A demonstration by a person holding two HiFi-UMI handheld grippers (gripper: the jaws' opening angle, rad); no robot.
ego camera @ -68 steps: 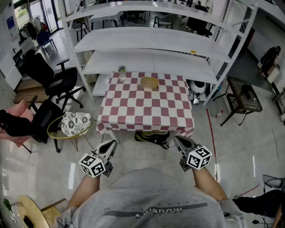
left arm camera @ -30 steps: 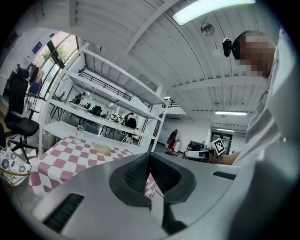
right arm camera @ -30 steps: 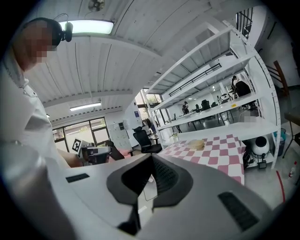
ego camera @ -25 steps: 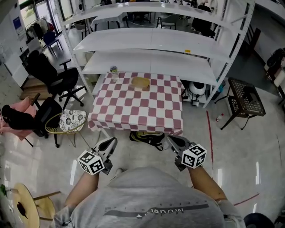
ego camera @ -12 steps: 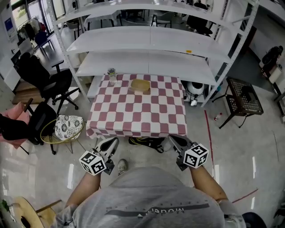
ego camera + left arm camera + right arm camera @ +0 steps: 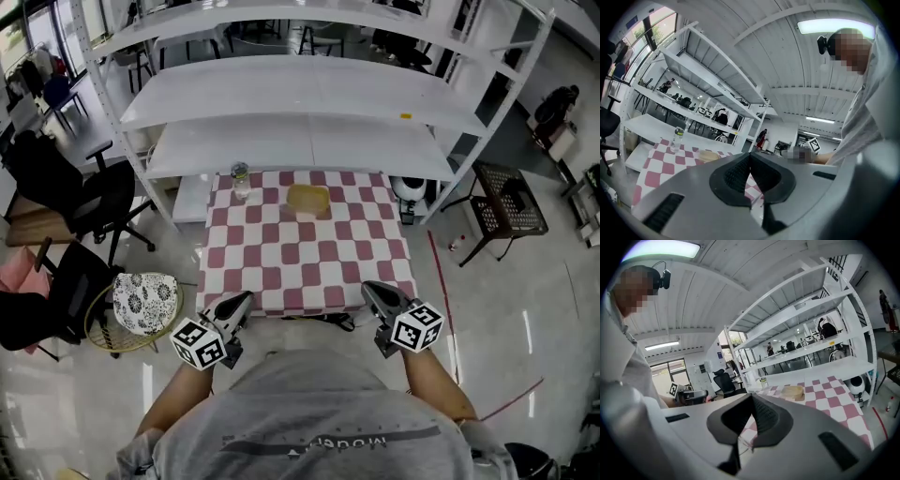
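A table with a red and white checked cloth (image 6: 305, 258) stands just ahead of me. On its far side are a small clear bottle (image 6: 241, 180) and a shallow yellow bowl (image 6: 307, 200). My left gripper (image 6: 236, 304) hangs in the air at the table's near left edge, shut and empty. My right gripper (image 6: 375, 293) is at the near right edge, also shut with nothing in it. In the left gripper view the jaws (image 6: 750, 154) meet, with the bottle (image 6: 677, 139) and bowl (image 6: 708, 156) beyond. The right gripper view shows the jaws (image 6: 752, 395) closed before the bowl (image 6: 792, 391).
White metal shelving (image 6: 309, 94) rises right behind the table. Black office chairs (image 6: 84, 202) and a round chair with a patterned cushion (image 6: 141, 295) stand at the left. A black wire side table (image 6: 506, 202) is at the right, with a white round appliance (image 6: 408, 187) under the shelves.
I have walked towards the table; its near edge now lies by the gripper tips. Both grippers stayed shut, held in front of the body.
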